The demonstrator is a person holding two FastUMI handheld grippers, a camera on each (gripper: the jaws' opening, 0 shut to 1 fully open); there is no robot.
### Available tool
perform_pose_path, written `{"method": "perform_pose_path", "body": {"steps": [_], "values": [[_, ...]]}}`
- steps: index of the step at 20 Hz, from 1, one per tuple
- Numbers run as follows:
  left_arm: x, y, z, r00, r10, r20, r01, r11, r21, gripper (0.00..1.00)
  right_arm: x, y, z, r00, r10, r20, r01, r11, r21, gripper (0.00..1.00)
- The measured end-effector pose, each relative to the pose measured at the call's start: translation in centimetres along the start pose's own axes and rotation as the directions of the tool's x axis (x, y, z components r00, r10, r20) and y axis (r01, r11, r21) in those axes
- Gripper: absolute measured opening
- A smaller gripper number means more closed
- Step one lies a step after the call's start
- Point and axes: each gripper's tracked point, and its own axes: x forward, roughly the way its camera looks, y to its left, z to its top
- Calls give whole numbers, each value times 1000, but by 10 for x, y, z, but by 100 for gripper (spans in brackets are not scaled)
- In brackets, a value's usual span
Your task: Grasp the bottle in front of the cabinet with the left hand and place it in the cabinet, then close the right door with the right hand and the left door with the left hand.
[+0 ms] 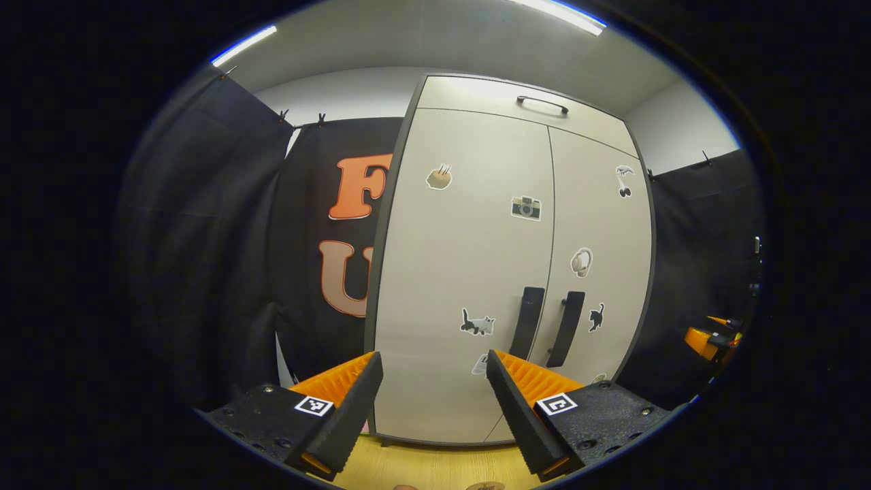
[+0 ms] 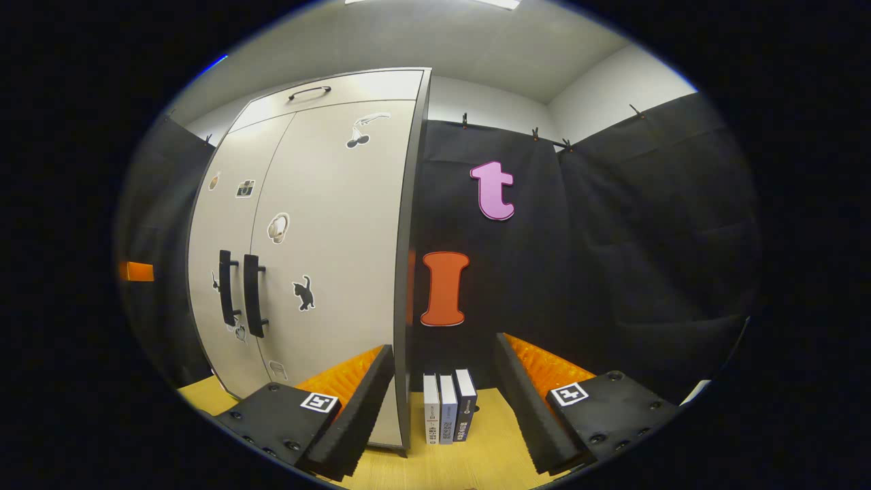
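Your left gripper (image 1: 434, 381) and right gripper (image 2: 442, 381) both hang spread and empty before the cabinet (image 1: 476, 272), whose left door (image 1: 463, 272) and right door (image 1: 599, 231) look shut, so the bottle is presumably inside and you seem finished.

Both cabinet (image 1: 503, 272) doors flush shut ahead of my left gripper (image 1: 434, 408), handles (image 1: 544, 327) side by side, so no way inside. Bare tabletop (image 1: 435, 466) between me and the doors. Right gripper (image 2: 442, 408): three boxes (image 2: 449, 407) upright beside the cabinet's corner, blocking that gap.
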Motion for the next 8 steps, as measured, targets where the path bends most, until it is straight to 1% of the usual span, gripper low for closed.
{"method": "perform_pose_path", "body": {"steps": [8], "values": [[-19, 14, 6, 999, 32, 8, -32, 999, 11, 94, -15, -7, 7, 1000, -16, 15, 16, 1000, -5, 97]]}}
